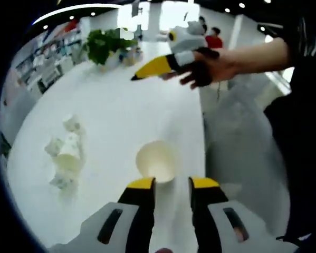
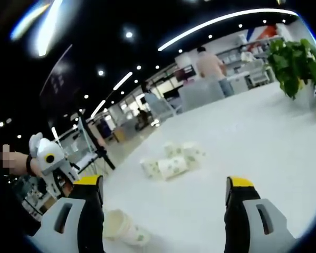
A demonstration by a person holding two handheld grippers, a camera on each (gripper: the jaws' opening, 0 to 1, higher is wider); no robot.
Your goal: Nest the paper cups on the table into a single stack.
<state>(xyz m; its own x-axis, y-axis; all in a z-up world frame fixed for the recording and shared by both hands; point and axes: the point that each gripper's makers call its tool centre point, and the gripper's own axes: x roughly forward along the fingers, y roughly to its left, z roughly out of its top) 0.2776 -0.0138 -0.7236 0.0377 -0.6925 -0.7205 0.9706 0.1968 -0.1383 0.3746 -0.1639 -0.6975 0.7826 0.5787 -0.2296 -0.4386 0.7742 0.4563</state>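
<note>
Reaching for first cup, nothing nested yet.

Left gripper point(image 1: 171, 185) parted narrowly, empty, just below paper cup point(image 1: 156, 161) standing mouth-up at lower centre on table point(image 1: 121, 116); loose cups point(image 1: 67, 153) lying at left. Right gripper point(image 2: 165, 192) wide, empty; tipped cup point(image 2: 121, 225) at lower left, scattered cups point(image 2: 173, 161) mid-frame. Next, probably: close on the cup's rim.

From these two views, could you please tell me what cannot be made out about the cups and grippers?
- Scattered paper cups: blurred and small in both views, so their count is unclear.
- Near cup: left gripper view, only its mouth shows; whether it is one cup or several nested is hidden.
- Cup by the left gripper: right gripper view, partly behind the jaw.
- Right gripper: blurred in the left gripper view.
</note>
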